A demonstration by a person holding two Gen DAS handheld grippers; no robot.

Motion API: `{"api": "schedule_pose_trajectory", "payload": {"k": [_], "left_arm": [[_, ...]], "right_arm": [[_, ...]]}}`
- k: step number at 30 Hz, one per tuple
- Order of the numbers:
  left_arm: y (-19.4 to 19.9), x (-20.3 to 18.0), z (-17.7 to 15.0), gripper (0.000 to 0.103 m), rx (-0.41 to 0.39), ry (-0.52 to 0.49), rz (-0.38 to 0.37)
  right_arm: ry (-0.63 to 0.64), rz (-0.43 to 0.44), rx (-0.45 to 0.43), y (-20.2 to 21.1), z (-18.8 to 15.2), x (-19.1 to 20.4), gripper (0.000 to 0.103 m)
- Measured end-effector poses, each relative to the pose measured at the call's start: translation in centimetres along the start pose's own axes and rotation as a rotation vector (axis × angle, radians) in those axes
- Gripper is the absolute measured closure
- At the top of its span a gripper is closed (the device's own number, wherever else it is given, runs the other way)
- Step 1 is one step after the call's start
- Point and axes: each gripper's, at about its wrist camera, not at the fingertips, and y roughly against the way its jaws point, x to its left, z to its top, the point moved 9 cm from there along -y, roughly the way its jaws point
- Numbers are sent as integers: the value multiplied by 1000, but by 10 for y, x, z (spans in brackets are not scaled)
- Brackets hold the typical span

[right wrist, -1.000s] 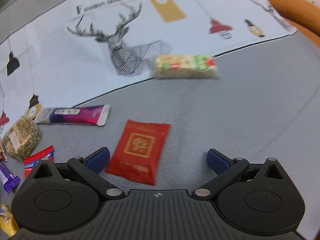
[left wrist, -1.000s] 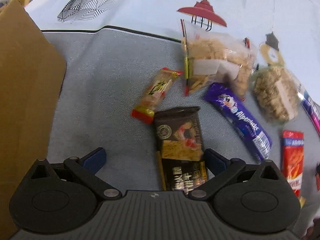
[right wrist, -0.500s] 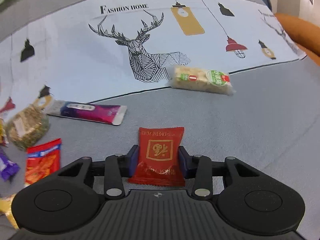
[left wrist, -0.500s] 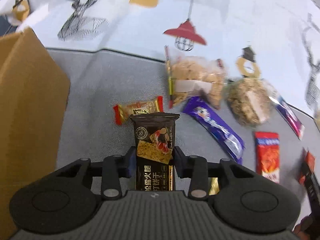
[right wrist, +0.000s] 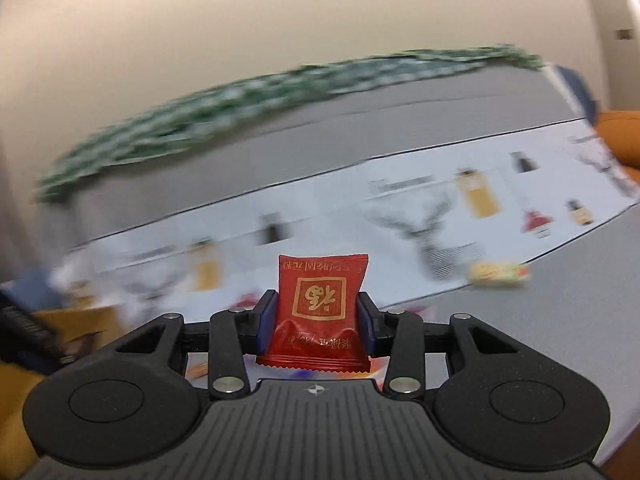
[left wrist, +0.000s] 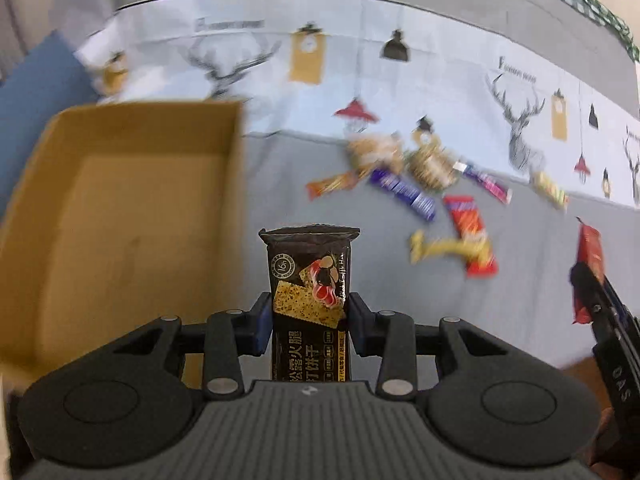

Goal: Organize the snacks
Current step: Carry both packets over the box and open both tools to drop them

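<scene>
My left gripper (left wrist: 307, 320) is shut on a black cracker packet (left wrist: 310, 276), held upright above the grey cloth just right of an open cardboard box (left wrist: 120, 216). My right gripper (right wrist: 318, 318) is shut on a red square snack packet (right wrist: 320, 312), lifted well off the surface. That right gripper with its red packet (left wrist: 590, 264) also shows at the right edge of the left wrist view. Several loose snacks lie on the grey cloth: a purple bar (left wrist: 404, 194), a red packet (left wrist: 472, 236), a yellow packet (left wrist: 444, 246), an orange bar (left wrist: 332, 184).
Clear bags of biscuits (left wrist: 376, 150) and a magenta bar (left wrist: 488, 184) lie near the white deer-print cloth (left wrist: 440, 80). A green-labelled rice bar (right wrist: 498, 272) lies on the cloth's edge. The box corner (right wrist: 76, 320) shows at the left in the right wrist view.
Both grippers closed on their packets and lifted them. The left has risen and pulled back, bringing the open box into view; the right has tilted up and swung left.
</scene>
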Motion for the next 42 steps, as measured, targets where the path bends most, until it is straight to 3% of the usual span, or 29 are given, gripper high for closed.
{"api": "schedule_pose_trajectory", "payload": {"k": [8, 15, 26, 42], "left_arm": [[77, 113, -97, 60, -73, 91, 96], [111, 147, -142, 60, -149, 128, 67], [136, 157, -155, 60, -232, 135, 19], [128, 154, -154, 60, -219, 139, 4]], "right_arm": [[49, 271, 162, 96, -55, 143, 60], [205, 381, 187, 143, -71, 227, 60], [313, 382, 157, 175, -70, 266, 60], [342, 389, 173, 172, -71, 266, 60]]}}
